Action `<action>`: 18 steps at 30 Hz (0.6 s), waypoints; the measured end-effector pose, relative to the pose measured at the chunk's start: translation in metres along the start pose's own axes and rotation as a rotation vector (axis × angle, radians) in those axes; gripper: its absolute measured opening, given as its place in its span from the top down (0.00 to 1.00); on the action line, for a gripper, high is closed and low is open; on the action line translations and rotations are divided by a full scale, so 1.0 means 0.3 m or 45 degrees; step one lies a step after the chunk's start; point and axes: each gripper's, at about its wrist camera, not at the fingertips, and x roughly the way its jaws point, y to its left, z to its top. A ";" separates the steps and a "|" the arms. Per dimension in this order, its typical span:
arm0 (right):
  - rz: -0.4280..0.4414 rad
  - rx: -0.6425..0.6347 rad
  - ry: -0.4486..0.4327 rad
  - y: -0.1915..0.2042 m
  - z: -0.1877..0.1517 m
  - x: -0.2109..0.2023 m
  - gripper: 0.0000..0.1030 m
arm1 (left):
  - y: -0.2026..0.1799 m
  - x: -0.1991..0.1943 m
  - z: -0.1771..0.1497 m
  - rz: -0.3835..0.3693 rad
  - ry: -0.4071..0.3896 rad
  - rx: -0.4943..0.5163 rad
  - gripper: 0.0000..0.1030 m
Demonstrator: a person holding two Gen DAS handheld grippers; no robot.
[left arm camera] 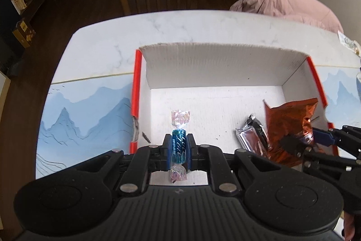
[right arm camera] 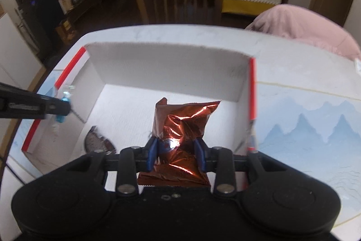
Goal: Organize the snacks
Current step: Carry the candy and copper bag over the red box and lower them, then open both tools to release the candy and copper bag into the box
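Drop-off step, judged. L gripper (left arm camera: 178, 146) clamped on blue candy (left arm camera: 179, 143), lower centre of frame, over white box (left arm camera: 216, 60). R gripper (right arm camera: 177, 151) clamped on copper snack bag (right arm camera: 182, 125), mid-frame, inside box. Silver bar (left arm camera: 251, 139) on box floor. Next: lower, release both.

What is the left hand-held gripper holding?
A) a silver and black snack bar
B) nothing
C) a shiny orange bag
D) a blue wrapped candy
D: the left hand-held gripper is shut on the blue wrapped candy above the white box; the orange bag sits in the other gripper.
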 end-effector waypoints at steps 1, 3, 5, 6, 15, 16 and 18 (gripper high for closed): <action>0.017 -0.005 0.012 0.007 0.001 0.009 0.68 | -0.006 0.015 0.000 0.002 0.009 0.005 0.89; 0.031 -0.034 0.030 0.029 0.002 0.024 0.68 | -0.012 0.045 0.005 0.006 0.028 0.011 0.88; 0.039 -0.079 0.049 0.054 0.000 0.047 0.68 | -0.018 0.071 0.005 0.020 0.042 0.023 0.88; 0.034 -0.098 0.057 0.063 -0.001 0.056 0.68 | -0.021 0.083 0.006 0.023 0.050 0.024 0.88; 0.031 -0.143 0.117 0.095 -0.016 0.127 0.67 | -0.015 0.147 -0.010 0.032 0.114 0.013 0.88; 0.027 -0.146 0.119 0.096 -0.016 0.129 0.67 | -0.016 0.153 -0.009 0.034 0.119 0.015 0.88; 0.028 -0.147 0.120 0.098 -0.017 0.134 0.67 | -0.020 0.161 -0.012 0.035 0.122 0.019 0.88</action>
